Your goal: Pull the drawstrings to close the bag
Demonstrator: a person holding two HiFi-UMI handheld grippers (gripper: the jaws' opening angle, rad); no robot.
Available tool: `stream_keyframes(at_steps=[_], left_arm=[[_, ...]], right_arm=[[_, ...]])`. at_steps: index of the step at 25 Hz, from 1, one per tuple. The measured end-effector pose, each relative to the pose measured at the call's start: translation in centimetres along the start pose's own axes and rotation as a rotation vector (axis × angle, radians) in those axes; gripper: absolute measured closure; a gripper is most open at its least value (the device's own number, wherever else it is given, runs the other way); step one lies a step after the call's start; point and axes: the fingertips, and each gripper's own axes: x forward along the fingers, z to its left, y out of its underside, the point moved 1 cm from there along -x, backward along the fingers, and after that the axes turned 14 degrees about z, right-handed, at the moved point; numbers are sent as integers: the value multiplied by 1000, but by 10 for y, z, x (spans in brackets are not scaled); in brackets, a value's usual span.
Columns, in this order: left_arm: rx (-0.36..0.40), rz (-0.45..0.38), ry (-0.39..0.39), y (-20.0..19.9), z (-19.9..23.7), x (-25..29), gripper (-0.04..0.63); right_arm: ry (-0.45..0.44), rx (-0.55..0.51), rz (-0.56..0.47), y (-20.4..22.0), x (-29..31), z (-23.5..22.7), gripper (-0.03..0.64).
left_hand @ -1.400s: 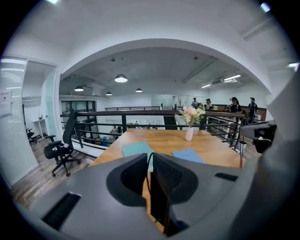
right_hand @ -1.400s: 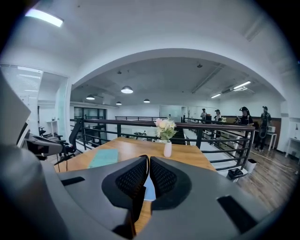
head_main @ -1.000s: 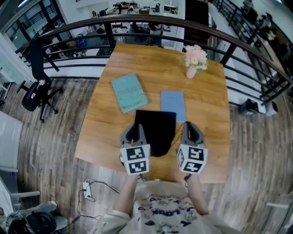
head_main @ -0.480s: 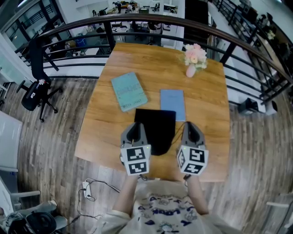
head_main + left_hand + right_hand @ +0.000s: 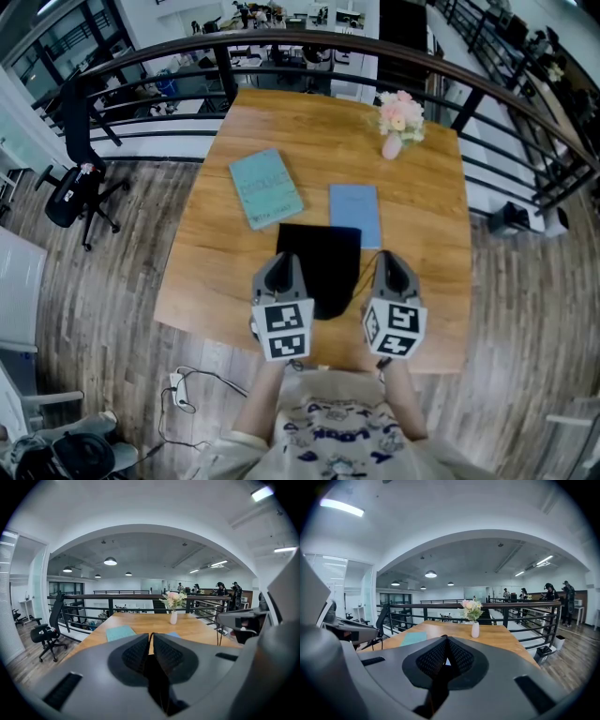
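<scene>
A flat black bag (image 5: 321, 258) lies on the wooden table (image 5: 216, 262), with its narrow end towards me. A thin black drawstring (image 5: 360, 272) trails off the bag's right side. My left gripper (image 5: 279, 261) hovers at the bag's left edge. In the left gripper view its jaws (image 5: 151, 634) are closed at the tips, with a thin dark cord pinched there. My right gripper (image 5: 385, 258) is to the right of the bag, close to the cord. Its pads (image 5: 445, 638) are pressed together, and I see nothing held between them.
A teal book (image 5: 265, 188) and a blue notebook (image 5: 354, 214) lie just beyond the bag. A vase of flowers (image 5: 397, 122) stands at the table's far right corner. A black railing (image 5: 281, 42) runs behind the table, and an office chair (image 5: 70, 187) stands on the floor to the left.
My left gripper has edged slightly to the right, towards the bag. The right gripper and the bag have not moved.
</scene>
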Motion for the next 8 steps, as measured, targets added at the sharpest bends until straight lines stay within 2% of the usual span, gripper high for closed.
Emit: stream_keyframes(at_steps=[8], left_arm=[[9,-5,5,-3,-3,-4,572]], right_arm=[[10,-5,2,0,-2,1,615]])
